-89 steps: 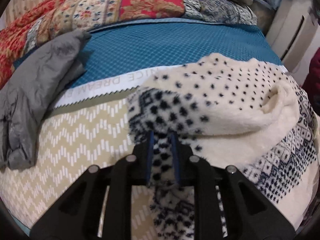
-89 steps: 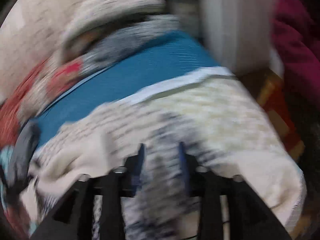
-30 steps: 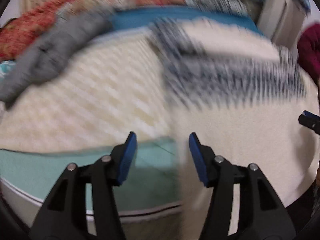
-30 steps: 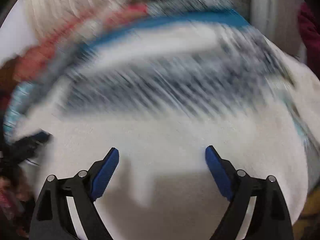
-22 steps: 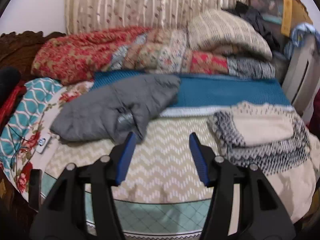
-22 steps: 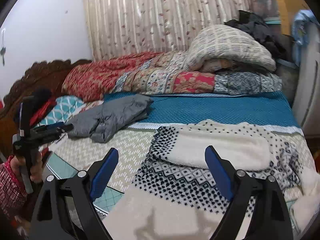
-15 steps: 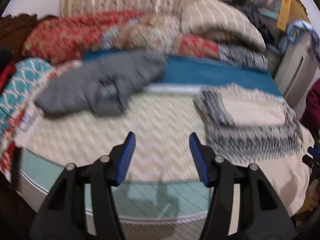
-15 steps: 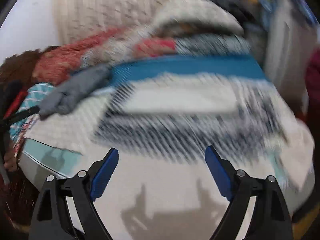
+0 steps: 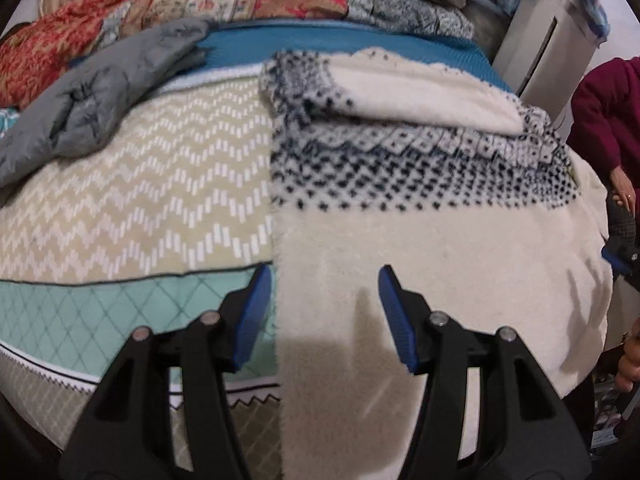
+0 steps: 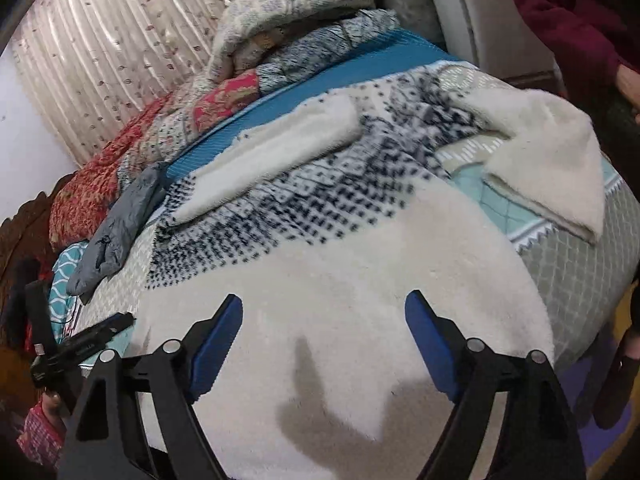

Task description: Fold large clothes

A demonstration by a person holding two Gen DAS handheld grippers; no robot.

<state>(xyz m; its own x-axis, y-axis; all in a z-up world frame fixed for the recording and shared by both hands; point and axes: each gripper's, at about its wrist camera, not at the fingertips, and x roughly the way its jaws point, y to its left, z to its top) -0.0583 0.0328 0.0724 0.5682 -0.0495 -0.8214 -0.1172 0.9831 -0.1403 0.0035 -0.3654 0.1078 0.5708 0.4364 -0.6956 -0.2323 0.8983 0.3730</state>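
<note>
Item: cream fleece garment [image 9: 420, 240] with a navy dotted band, laid flat across the near part of the bed [image 9: 132, 184]. One sleeve is seen folded in over the patterned chest; the plain lower part hangs over the bed's front edge, and another flap lies turned out at the far right in the right wrist view.

Left tool [image 9: 324, 312]: half open, nothing held; the garment's left hem edge is seen between its pads, untouched.

Right tool [image 10: 324, 344]: wide, jaws closing, nothing gripped; it is held above the plain cream lower part.

Step judged in hand: the approach to the bottom hem, between folds.

Next move calls for: both tools brought down to the hem, closed on the fleece, and the lower part carried up over the chest.

Nearby: grey jacket [image 9: 100, 84], unfolded, well apart on the left.
</note>
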